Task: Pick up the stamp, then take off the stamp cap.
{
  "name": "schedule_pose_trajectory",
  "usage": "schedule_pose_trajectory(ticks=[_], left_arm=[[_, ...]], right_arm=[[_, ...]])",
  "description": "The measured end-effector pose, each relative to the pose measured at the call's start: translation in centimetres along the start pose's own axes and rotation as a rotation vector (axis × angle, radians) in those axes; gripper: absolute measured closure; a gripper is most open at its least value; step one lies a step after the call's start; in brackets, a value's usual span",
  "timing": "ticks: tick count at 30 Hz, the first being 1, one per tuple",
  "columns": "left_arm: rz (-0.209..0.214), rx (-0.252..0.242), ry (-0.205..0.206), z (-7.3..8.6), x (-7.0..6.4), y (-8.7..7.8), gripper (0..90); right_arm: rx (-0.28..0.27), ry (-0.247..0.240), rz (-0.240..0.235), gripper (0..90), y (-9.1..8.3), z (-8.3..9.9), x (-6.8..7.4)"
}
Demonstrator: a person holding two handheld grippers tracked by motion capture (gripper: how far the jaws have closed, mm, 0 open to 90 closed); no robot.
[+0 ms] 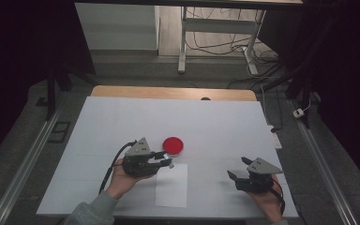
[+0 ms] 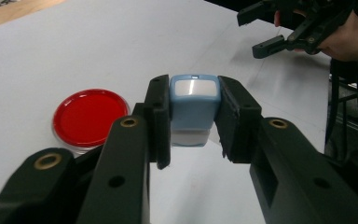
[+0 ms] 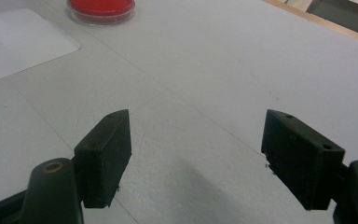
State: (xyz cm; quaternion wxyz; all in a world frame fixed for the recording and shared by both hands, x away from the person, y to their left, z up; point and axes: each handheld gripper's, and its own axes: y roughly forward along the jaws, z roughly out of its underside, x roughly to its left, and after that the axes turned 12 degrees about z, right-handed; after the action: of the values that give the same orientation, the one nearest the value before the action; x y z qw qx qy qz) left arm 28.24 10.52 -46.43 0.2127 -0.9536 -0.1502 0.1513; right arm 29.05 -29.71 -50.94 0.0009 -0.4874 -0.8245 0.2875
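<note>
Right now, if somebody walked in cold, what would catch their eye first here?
Probably the round red dish, bright against the white table near its middle. Next, the small blue-and-white block clamped in the left gripper, just above a white paper sheet. The right gripper hangs open and empty at the right.

Dim room w/ grey floor (image 1: 23, 131), white-legged desk (image 1: 183, 42) behind, cables (image 1: 225, 44) underneath.

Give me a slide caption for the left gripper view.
Left tool clamps a small blue stamp above the white table, red ink pad beside it.
</note>
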Motion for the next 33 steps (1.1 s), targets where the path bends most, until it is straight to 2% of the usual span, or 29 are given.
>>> schedule_pose_trajectory(ticks=[11,23,33], left_arm=[[0.027,0.018,0.009,0.02,-0.49,0.99,67.2],[0.019,0.01,0.004,0.07,-0.44,0.85,67.2],[0.019,0.008,0.001,0.11,-0.25,0.95,67.2]], right_arm=[[0.003,-0.002,0.002,24.2,-0.02,-0.02,0.04],[-0.007,-0.004,0.002,24.4,-0.08,-0.06,0.09],[-0.033,-0.007,-0.017,26.9,-0.23,-0.3,0.43]])
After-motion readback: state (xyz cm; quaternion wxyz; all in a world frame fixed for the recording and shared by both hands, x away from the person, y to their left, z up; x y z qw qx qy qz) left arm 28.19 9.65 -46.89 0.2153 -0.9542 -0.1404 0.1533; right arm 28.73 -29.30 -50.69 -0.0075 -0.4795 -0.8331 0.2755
